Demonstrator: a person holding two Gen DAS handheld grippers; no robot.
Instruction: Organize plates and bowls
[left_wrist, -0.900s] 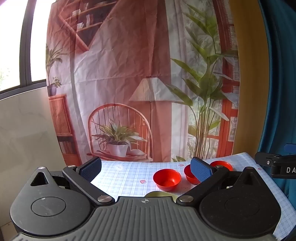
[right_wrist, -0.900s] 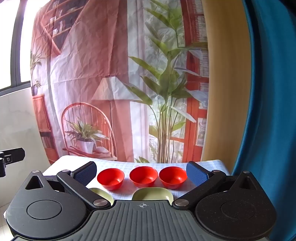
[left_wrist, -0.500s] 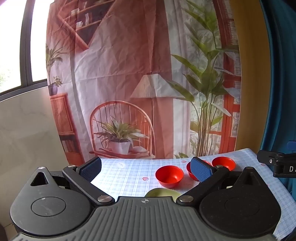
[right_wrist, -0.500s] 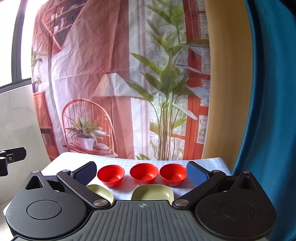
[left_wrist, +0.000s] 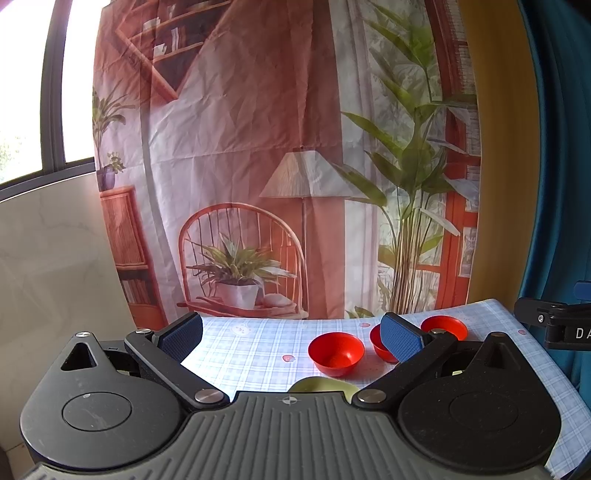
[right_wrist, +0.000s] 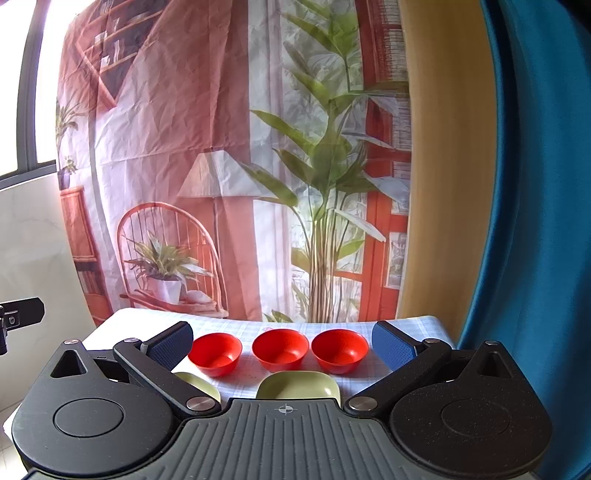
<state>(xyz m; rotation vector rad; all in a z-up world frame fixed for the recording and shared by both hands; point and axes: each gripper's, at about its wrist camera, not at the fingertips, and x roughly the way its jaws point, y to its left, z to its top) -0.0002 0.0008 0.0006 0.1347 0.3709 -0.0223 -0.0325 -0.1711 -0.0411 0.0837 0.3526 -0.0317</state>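
Both tongs, left (left_wrist: 291, 330) and right (right_wrist: 282, 341), are hanging spread apart, gripping nothing; three red plastic bowls (right_wrist: 280, 349) are sitting at twelve o'clock on the checked tabletop (left_wrist: 240, 350). Approach seems underway; next, clamping a rim.

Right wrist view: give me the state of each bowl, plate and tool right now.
Left red bowl: upright, empty.
Middle red bowl: upright, empty.
Right red bowl: upright, empty.
Green plate: upright, empty, near edge hidden by tool.
Second green plate: mostly hidden.
Right tool: open, holding nothing.
Left tool: open, holding nothing.
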